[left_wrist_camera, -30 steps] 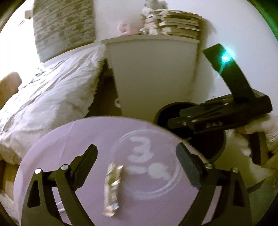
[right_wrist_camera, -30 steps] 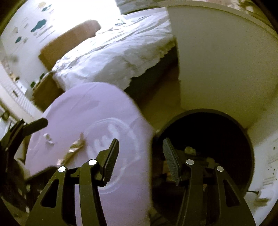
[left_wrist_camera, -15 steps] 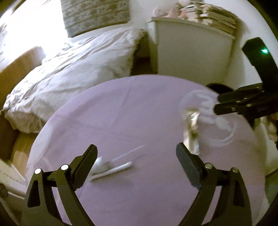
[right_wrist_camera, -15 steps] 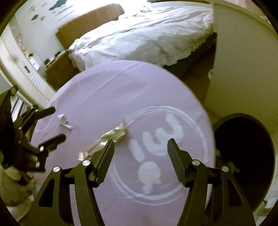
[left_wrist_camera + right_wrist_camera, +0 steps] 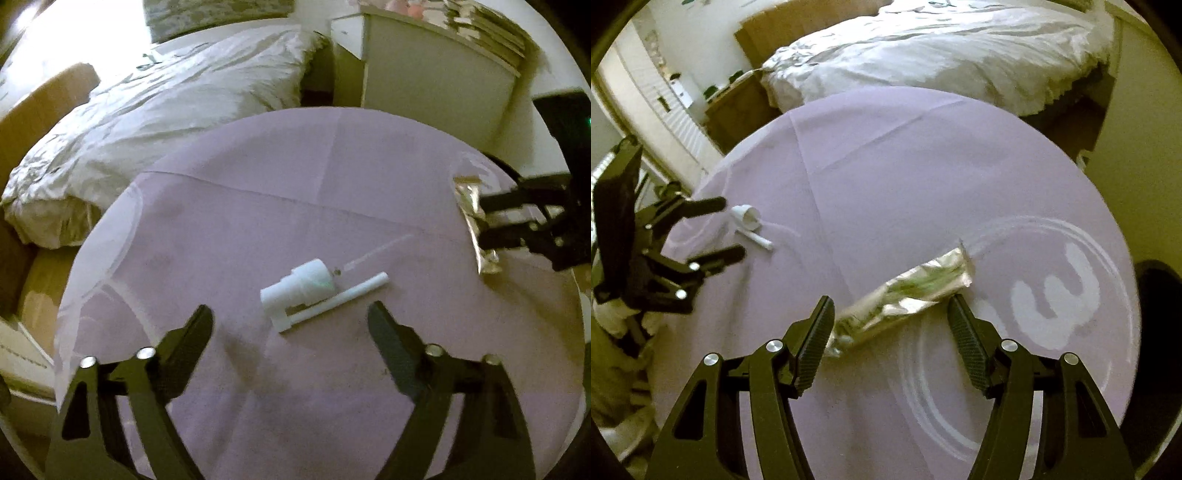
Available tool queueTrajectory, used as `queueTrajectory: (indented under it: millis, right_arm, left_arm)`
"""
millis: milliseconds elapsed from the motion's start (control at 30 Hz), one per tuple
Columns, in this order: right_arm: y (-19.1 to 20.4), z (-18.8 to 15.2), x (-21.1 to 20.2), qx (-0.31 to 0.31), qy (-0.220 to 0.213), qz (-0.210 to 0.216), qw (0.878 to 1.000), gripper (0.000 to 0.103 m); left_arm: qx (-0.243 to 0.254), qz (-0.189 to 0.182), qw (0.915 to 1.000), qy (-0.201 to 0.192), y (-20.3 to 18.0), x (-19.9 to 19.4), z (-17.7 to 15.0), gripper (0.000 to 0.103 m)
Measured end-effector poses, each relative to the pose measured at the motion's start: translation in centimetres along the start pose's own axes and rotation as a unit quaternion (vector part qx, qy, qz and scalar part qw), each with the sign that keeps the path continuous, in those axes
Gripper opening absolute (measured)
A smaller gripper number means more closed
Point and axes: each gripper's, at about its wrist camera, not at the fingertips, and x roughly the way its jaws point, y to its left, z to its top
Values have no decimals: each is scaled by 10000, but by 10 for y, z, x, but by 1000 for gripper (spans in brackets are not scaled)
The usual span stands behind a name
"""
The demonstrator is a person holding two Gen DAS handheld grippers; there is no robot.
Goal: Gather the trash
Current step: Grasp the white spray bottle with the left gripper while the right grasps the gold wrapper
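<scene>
Round lilac worktop (image 5: 258, 221), bed (image 5: 166, 92) beyond its far edge. Left gripper (image 5: 291, 325), unclenched and closing, nears white pump cap (image 5: 299, 288); right gripper (image 5: 890, 321), unclenched, straddles foil wrapper (image 5: 905, 295) mid-worktop.

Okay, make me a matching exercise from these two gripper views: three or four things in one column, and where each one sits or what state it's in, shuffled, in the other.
Things:
1. foil wrapper
2. white pump cap
3. black bin
4. left gripper

Places or states:
A. beside the table, off its right edge
B. jaws closing, nothing gripped yet
C. lying between the right gripper's open fingers
D. lying on the purple tablecloth with a white tube attached, just ahead of the left gripper

Pairs: 1-C, 2-D, 3-A, 4-B
</scene>
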Motion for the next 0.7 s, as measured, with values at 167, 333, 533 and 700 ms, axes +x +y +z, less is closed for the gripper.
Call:
queueTrajectory:
  millis: [167, 333, 533, 700]
  right_arm:
    - [12, 12, 10, -177, -101, -73, 9998, 65]
    - [29, 20, 20, -563, -184, -318, 9977, 55]
    - [33, 14, 21, -987, -290, -615, 9928, 25]
    - [22, 9, 15, -876, -333, -526, 9942, 18]
  left_arm:
    - [32, -123, 9999, -15, -5, 1, 2, 69]
    - [60, -148, 9998, -89, -11, 2, 2, 53]
    - [-31, -153, 9997, -214, -14, -1, -2, 34]
    - [-337, -277, 9987, -268, -12, -4, -1, 27]
